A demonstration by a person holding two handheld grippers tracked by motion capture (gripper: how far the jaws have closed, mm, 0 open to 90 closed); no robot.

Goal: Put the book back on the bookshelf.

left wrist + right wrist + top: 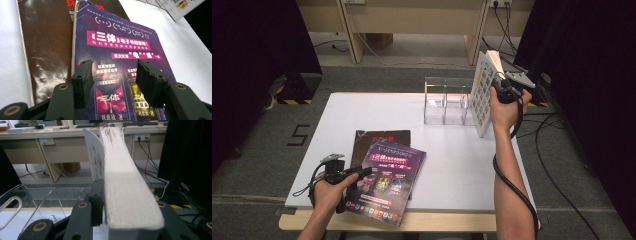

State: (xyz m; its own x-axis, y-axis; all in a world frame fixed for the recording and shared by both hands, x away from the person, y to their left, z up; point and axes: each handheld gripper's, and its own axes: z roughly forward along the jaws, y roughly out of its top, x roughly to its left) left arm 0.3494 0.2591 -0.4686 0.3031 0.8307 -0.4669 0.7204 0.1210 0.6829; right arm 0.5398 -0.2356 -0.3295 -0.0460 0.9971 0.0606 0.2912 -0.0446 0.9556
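White table point(452, 165), clear rack point(447, 102) left of the right gripper point(503, 90), whose jaws clasp an upright thick book point(482, 95). Left gripper point(113, 82): jaws apart over a purple book point(120, 45); a dark book point(47, 45) lies beneath it.

Even overhead light on white table point(452, 160), dark curtained sides, glare on brown cover point(47, 50), maybe slight close-up blur.

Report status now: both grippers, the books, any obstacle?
Right gripper holds white book upright beside clear rack. Left gripper open over purple book. Nothing blocking.
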